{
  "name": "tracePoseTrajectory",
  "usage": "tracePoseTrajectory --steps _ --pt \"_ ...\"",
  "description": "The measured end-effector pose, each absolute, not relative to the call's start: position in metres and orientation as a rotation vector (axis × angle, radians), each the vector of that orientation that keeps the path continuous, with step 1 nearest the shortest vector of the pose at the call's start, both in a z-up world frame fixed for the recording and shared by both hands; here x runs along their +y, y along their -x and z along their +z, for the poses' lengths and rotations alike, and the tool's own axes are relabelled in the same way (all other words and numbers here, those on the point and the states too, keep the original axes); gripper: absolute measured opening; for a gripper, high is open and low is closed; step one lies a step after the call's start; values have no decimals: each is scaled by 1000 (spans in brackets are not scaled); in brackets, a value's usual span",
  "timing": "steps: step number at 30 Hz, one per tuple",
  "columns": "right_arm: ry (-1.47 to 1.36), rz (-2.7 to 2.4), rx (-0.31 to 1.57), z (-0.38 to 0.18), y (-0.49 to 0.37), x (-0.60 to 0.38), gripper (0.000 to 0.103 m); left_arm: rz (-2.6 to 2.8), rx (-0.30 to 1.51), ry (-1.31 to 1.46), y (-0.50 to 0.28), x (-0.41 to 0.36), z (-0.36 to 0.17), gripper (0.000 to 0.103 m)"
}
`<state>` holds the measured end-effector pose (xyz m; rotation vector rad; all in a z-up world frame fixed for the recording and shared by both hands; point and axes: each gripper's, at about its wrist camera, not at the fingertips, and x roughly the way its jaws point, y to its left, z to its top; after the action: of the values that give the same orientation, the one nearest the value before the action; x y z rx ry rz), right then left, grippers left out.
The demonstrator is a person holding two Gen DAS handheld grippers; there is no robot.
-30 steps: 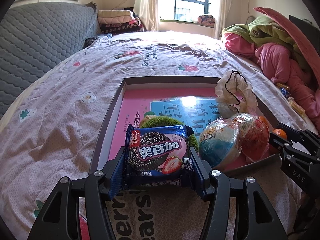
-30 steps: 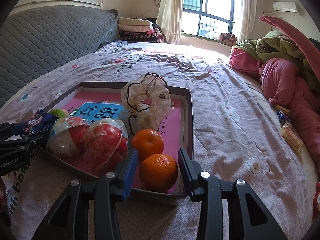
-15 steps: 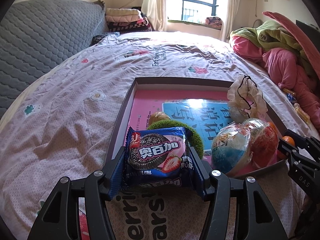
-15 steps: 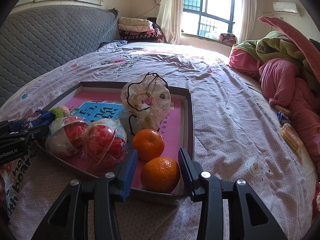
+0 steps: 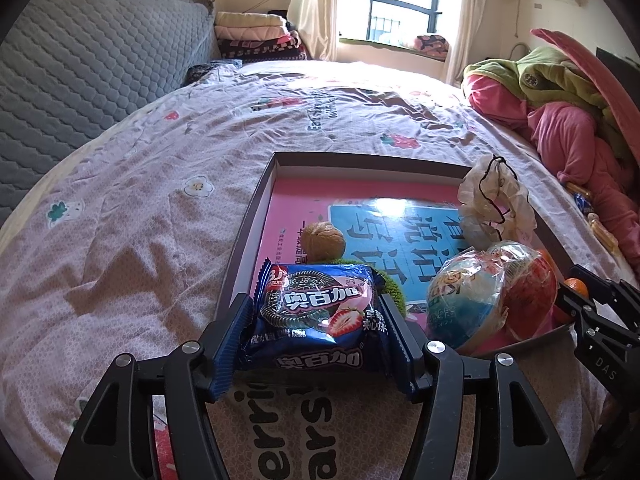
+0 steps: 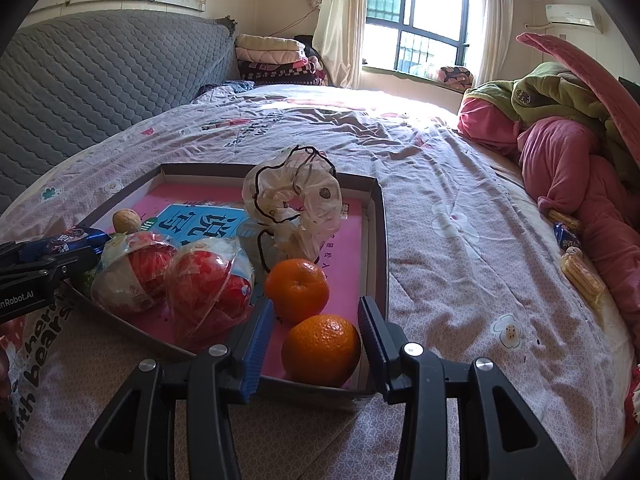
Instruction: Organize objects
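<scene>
Glossy blue foil-like cookie packet; crinkled clear wrap on 2 toy balls; dimpled orange peel; cardboard-looking tray with shiny pink liner; soft printed cloth bedspread; quilted grey headboard

Cookie packet: dark blue, pink panel, white lettering, strawberry print. Tray: brown rim, pink floor, blue printed panel. Two oranges: orange. Bedsheet: pale pink, small flower print. Headboard: grey, quilted. Claw pads: blue, ribbed.
</scene>
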<state>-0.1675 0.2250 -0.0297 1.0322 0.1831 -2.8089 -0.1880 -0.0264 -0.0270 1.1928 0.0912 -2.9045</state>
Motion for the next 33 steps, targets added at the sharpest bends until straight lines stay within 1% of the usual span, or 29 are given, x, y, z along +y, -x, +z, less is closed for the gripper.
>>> tracePoseTrajectory --steps 16,17,19,27,31,33 --pt "-1024 -2820 172 -27 167 226 47 -2926 104 -1161 188 -23 -17 67" --pt "-1023 -2821 168 -26 168 226 48 -2927 103 -1151 188 -23 -15 69" --pt "-1016 -2824 163 -24 167 226 49 -2931 105 -1146 187 -23 -13 71" --pt "-1009 -2829 157 -21 166 226 53 -2936 103 -1134 183 -22 -6 71" --pt "-1011 -2835 149 -20 166 227 60 -2940 99 -1129 181 -19 -3 72" --pt "-1012 -2836 141 -20 166 229 60 -2941 97 -1131 181 -18 -3 72"
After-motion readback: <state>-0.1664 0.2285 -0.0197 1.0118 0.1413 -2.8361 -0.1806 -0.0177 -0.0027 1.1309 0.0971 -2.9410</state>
